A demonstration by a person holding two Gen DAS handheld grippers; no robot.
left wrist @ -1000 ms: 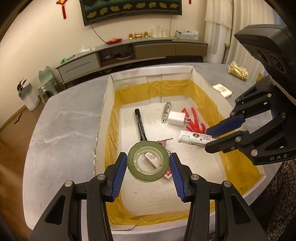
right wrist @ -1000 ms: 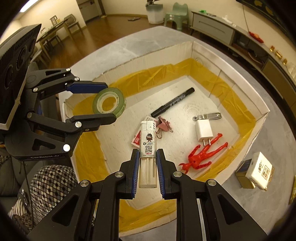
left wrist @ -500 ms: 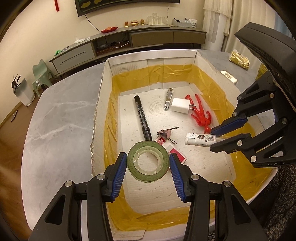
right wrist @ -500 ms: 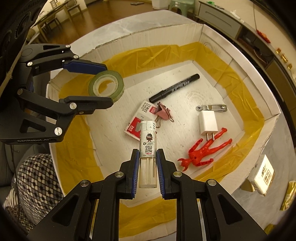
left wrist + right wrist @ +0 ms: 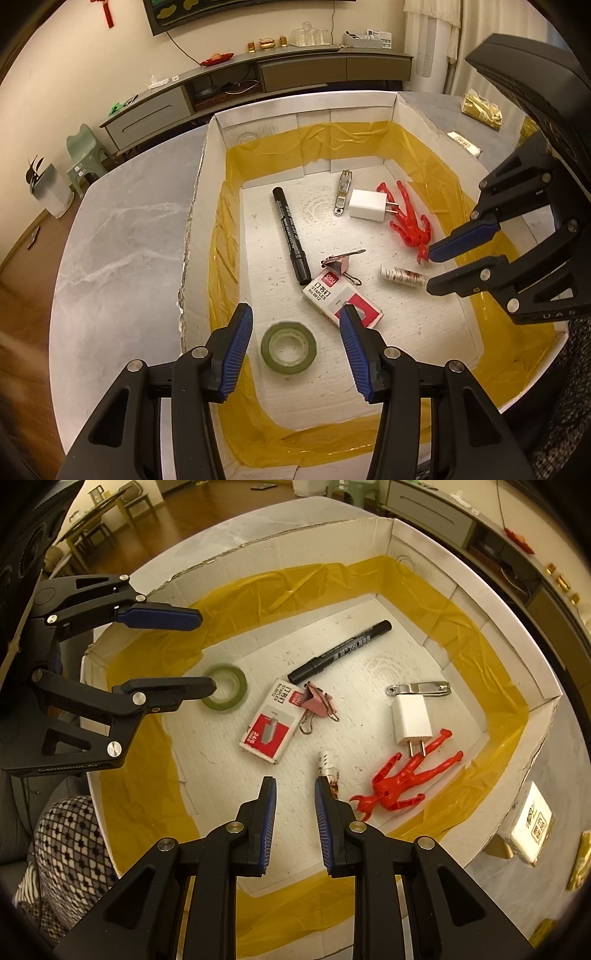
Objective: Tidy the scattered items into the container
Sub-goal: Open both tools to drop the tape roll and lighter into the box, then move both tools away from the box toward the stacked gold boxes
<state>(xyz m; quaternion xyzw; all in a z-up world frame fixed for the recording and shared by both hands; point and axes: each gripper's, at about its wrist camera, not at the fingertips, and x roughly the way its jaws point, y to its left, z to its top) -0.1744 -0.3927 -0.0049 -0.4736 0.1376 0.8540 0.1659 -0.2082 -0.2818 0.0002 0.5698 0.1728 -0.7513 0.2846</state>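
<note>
The white cardboard box (image 5: 199, 192) (image 5: 480, 590), lined with yellow tape, holds all the items. A green tape roll (image 5: 289, 347) (image 5: 225, 692) lies flat on its floor below my open left gripper (image 5: 295, 347) (image 5: 195, 650). The white lighter (image 5: 402, 276) (image 5: 327, 768) lies on the floor beside my open right gripper (image 5: 293, 812) (image 5: 434, 269). Also in the box are a black marker (image 5: 291, 236) (image 5: 341, 651), a staples box (image 5: 340, 299) (image 5: 271, 725), a pink binder clip (image 5: 317, 701), a nail clipper (image 5: 419, 688), a white charger (image 5: 412, 720) and a red figure (image 5: 406, 779).
The box sits on a grey marble table (image 5: 122, 236). A small white packet (image 5: 530, 823) (image 5: 465, 142) and a gold packet (image 5: 482, 110) lie on the table outside the box's right side. A person's patterned sleeve (image 5: 70, 845) is at lower left.
Both grippers have opened. The tape roll dropped from the left gripper onto the box floor, and the lighter dropped from the right gripper onto the floor.
</note>
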